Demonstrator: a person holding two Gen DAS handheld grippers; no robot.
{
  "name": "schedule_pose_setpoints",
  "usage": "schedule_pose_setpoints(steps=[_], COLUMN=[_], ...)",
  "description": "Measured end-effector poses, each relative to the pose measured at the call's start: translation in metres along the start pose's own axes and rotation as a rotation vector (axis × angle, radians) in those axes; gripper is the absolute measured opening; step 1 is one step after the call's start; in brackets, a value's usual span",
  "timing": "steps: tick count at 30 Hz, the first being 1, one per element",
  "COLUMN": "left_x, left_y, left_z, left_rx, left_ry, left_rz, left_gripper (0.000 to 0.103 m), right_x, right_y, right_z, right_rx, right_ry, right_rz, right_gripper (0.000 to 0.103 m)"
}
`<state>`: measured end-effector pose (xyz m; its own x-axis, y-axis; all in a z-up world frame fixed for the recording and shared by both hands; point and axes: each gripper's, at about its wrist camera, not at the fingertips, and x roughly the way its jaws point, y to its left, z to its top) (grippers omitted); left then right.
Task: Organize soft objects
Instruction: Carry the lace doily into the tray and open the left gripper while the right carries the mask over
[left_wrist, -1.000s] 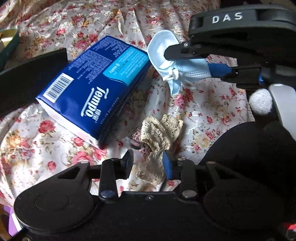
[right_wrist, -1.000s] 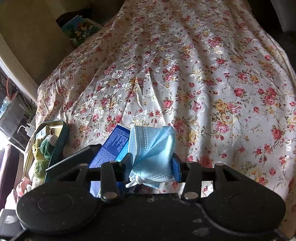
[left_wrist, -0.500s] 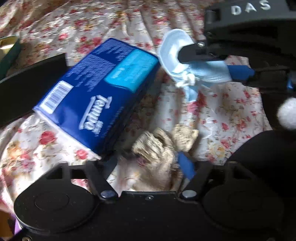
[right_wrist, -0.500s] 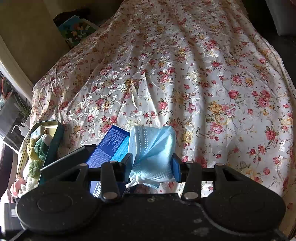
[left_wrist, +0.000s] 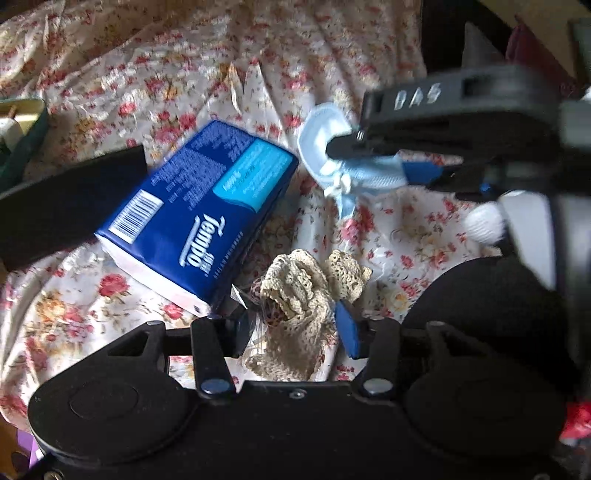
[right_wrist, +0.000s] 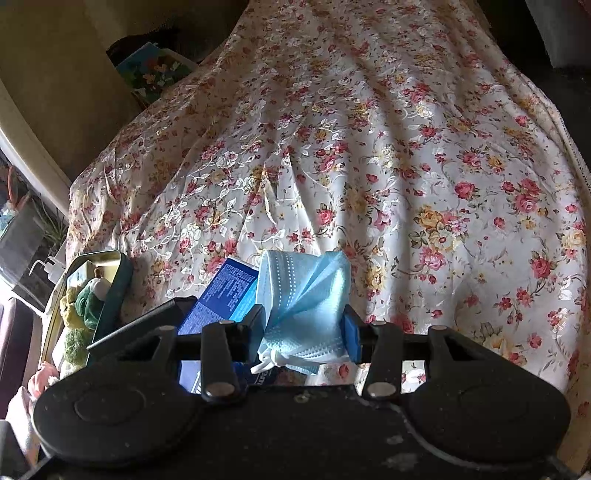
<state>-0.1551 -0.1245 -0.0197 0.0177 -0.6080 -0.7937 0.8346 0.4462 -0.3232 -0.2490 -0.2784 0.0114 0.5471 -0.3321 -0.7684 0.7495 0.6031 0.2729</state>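
Note:
My left gripper (left_wrist: 293, 328) is shut on a beige lace cloth (left_wrist: 299, 295) and holds it just above the floral bedspread (left_wrist: 110, 92). My right gripper (right_wrist: 304, 332) is shut on a folded light-blue face mask (right_wrist: 303, 299); the mask also shows in the left wrist view (left_wrist: 332, 155), held above the bedspread to the right of a blue Tempo tissue pack (left_wrist: 199, 214). The tissue pack also shows in the right wrist view (right_wrist: 225, 295), lying behind the left finger.
A green tin (right_wrist: 107, 288) holding several soft toys stands at the left, with its edge also in the left wrist view (left_wrist: 26, 140). A black flat object (left_wrist: 66, 203) lies left of the tissue pack. The floral bedspread (right_wrist: 369, 147) stretches far ahead.
My left gripper has closed on the lace cloth and lifted it a little. My right gripper still holds the mask and has shifted slightly.

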Motion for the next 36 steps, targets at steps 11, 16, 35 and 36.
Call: schedule_pose_setpoints(steps=[11,16,35,36], left_x=[-0.067,-0.111,-0.147,-0.144], left_y=[0.059,0.11,0.259,0.264], left_z=[0.03,0.051,0.107,0.105], left_rx=[-0.161,-0.226,-0.558,-0.571], left_ry=[-0.084,-0.155,-0.205,-0.19], left_rz=[0.108,0.257,0.591,0.565], left_gripper=[0.047,0.047,0.048,0.048], right_x=[0.002,0.001,-0.003,-0.001], right_y=[0.005,0.008,0.1,0.111], right_z=[-0.001,-0.001,0.006,0.007], right_rx=[-0.029,-0.063,-0.293,-0.307], right_ry=[0.004,-0.001,0.014,0.02], right_rz=[-0.037,-0.068,0.04,0.063], right_gripper=[0.044,0.044,0.044,0.044])
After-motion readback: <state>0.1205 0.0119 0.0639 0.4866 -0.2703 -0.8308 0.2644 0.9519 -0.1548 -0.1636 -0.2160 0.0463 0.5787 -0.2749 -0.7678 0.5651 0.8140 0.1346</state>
